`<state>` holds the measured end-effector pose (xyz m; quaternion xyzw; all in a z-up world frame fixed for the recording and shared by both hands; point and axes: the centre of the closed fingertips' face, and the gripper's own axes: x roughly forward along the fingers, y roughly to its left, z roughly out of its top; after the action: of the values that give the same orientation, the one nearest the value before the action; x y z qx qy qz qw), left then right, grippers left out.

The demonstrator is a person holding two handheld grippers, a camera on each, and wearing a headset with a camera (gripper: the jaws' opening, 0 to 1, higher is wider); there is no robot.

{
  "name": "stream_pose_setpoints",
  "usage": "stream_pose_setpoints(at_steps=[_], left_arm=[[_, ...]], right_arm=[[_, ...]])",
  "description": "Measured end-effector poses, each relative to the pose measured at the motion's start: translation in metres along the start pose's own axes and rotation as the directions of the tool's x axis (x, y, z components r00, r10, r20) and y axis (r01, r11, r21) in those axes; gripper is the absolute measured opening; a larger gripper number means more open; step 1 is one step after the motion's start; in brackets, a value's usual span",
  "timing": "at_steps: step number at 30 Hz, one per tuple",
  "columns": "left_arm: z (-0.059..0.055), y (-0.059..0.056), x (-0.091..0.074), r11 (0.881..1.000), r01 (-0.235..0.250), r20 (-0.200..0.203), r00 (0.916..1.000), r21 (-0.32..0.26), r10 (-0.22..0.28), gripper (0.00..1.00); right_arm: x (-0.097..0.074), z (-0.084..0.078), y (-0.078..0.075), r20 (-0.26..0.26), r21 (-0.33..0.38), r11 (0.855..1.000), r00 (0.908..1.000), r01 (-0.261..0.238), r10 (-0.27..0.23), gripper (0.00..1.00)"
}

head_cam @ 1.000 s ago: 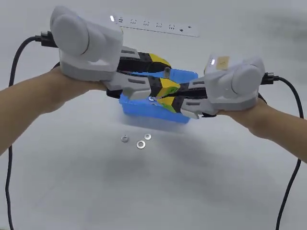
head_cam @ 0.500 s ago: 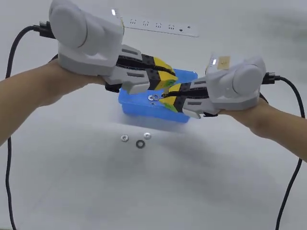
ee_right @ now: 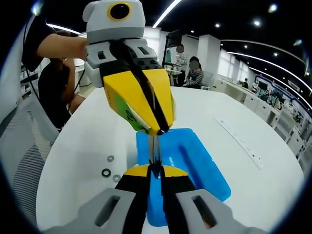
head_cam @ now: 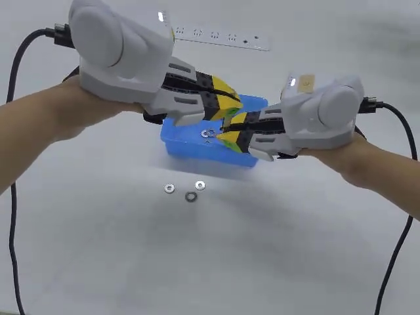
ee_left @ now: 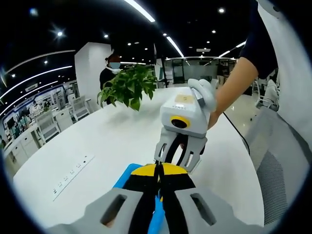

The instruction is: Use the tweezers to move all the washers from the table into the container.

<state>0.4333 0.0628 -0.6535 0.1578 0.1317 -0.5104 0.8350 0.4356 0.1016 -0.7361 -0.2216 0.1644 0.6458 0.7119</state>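
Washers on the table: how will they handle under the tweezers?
The three washers lie flat on the smooth white table, so they'll probably slide rather than lift unless an edge is caught. Small, thin metal rings: likely light and rigid. Lying flat they shouldn't roll; dropped on edge they might.

We see a white table (head_cam: 98,249) bearing a blue container (head_cam: 190,146) near its middle. Just in front of the container lie three washers (head_cam: 191,197), close together but apart from each other, bare on the tabletop. A white power strip (head_cam: 216,36) lies flat towards the far edge. A leafy plant (ee_left: 127,87) seems to stand at the table's far end.
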Motion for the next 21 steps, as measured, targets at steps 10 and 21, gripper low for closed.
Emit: stream_pose_setpoints(at_steps=[10,21], left_arm=[[0.014,0.005,-0.011,0.999,-0.048,0.038,0.9981,-0.009,0.049,0.05],[0.023,0.003,-0.036,0.996,-0.089,0.059,0.9943,0.007,0.089,0.05]], right_arm=[[-0.009,0.01,-0.002,0.022,0.007,0.999,0.9992,0.032,-0.032,0.11],[-0.025,0.012,0.011,0.008,-0.013,0.998,0.998,0.063,-0.063,0.24]])
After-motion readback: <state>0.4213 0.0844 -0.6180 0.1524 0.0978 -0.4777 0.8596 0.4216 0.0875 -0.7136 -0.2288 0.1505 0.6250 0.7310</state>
